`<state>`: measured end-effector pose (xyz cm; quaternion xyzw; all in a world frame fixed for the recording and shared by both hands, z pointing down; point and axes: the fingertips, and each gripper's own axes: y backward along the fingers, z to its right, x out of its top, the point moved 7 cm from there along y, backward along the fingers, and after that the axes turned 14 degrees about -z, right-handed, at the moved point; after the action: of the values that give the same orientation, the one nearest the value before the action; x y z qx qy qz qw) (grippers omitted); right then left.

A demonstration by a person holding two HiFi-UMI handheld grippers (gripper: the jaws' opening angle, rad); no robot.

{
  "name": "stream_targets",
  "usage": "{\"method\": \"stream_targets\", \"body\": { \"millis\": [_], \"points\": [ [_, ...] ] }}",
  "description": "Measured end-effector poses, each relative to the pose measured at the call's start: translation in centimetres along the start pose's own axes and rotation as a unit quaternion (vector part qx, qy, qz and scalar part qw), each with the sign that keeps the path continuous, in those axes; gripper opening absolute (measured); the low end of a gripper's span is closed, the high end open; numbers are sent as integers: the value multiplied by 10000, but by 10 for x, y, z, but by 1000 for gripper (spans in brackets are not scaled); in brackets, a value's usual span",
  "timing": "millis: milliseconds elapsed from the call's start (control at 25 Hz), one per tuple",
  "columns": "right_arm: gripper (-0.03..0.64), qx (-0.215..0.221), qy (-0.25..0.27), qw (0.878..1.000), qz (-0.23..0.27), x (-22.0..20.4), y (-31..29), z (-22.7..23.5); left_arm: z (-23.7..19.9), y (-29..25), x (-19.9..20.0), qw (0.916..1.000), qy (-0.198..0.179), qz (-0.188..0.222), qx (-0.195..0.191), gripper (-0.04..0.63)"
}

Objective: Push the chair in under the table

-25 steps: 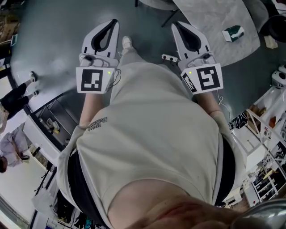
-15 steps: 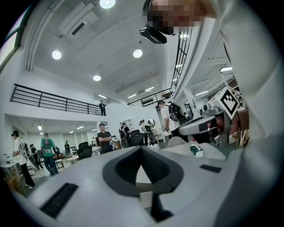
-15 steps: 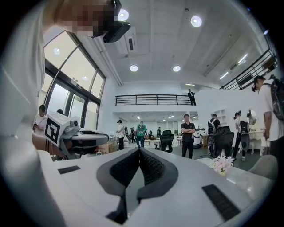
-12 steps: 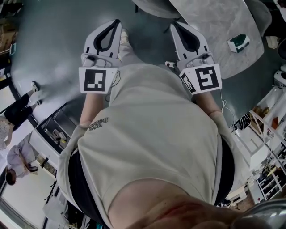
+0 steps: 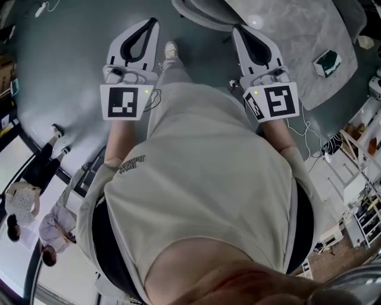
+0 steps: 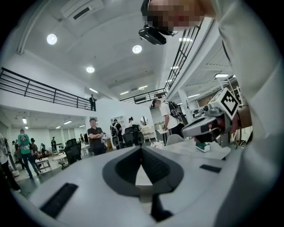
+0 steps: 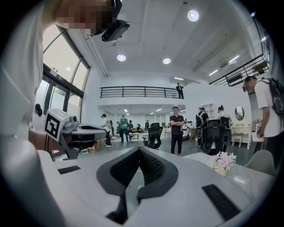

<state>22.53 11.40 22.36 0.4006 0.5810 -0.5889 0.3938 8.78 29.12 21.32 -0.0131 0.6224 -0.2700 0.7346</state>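
Left gripper first: jaws pressed tight together, nothing between them, and it is held out in front of the body, pointing forward and close to level, its marker cube sitting back over the forearm. Right gripper is the mirror of it, jaws closed flat on each other and empty, level with its partner, the two well apart with the person's leg and white shoe between them. Just ahead of the tips is the grey chair, at the top edge of the head view, beside the rim of the pale marbled table and not touched by either gripper. The right gripper's tip lies closest to the table edge. On the tabletop there is a small bunch of pale flowers near the rim, and further across a green and white box, standing alone; what it holds cannot be seen. A white cable trails over the grey floor to the right, beside white shelving crowded with small items. Beyond the table, in the open hall, several people stand about among black office chairs
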Motion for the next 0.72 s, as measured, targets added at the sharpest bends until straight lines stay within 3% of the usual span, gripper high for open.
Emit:
{"method": "stream_targets", "body": {
  "millis": [440, 560, 720],
  "points": [
    [9, -1056, -341, 9926, -499, 37, -101, 19, -120, -90, 2, 9934, -392, 49, -1076, 11],
    [9, -1368, -377, 9882, -571, 48, -120, 22, -143, -112, 6, 9882, -507, 122, -1442, 11],
    [9, -1749, -459, 9813, -658, 55, -131, 28, -160, -136, 10, 9775, -956, 153, -1874, 11]
  ]
}}
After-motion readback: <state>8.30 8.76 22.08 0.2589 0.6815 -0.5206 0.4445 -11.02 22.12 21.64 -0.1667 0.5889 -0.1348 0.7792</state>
